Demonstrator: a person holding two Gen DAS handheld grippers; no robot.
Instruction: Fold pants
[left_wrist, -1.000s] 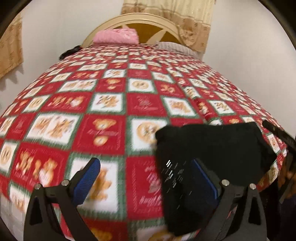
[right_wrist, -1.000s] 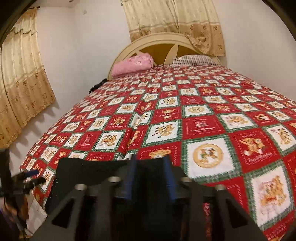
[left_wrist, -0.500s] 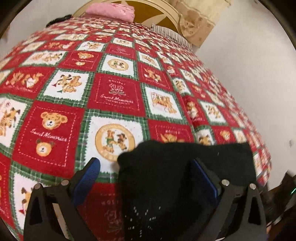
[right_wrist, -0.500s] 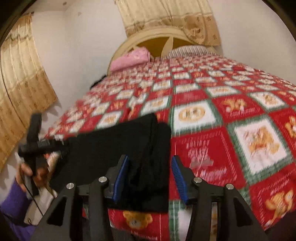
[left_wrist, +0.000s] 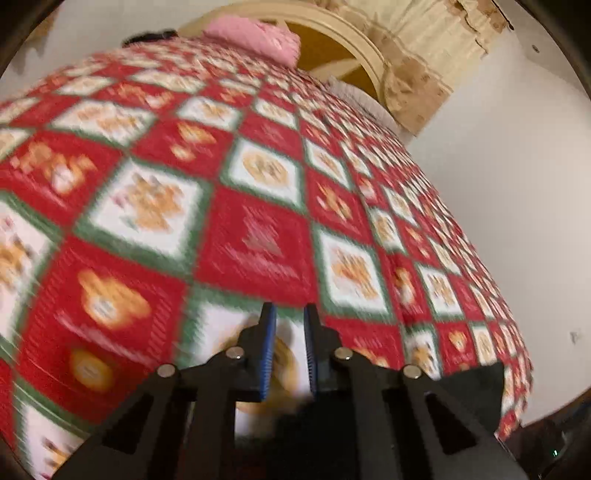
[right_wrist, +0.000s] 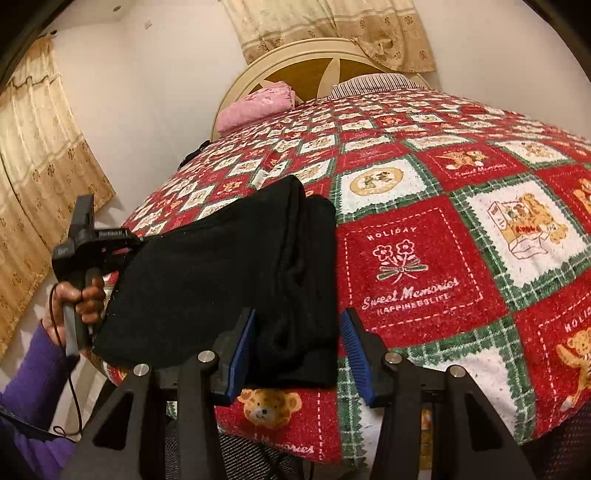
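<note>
The black pants (right_wrist: 229, 269) lie folded in a flat stack near the bed's front left corner in the right wrist view. My right gripper (right_wrist: 297, 332) is open, its blue pads either side of the stack's near edge. My left gripper (left_wrist: 290, 328) has its pads nearly together with a narrow gap and nothing visible between them. In the left wrist view a corner of the pants (left_wrist: 476, 387) shows at the lower right, behind the gripper. The left gripper's body (right_wrist: 88, 240) shows held in a hand at the pants' left edge.
The bed carries a red, white and green bear-print blanket (right_wrist: 424, 258). A pink pillow (right_wrist: 258, 105) and a striped pillow (right_wrist: 373, 83) lie by the headboard. Curtains hang at the left (right_wrist: 40, 177). A wall stands to the right of the bed (left_wrist: 517, 184).
My left gripper has closed from wide open and lifted, so the pants dropped low in its view. My right gripper has opened, letting go of the pants, and drawn back.
</note>
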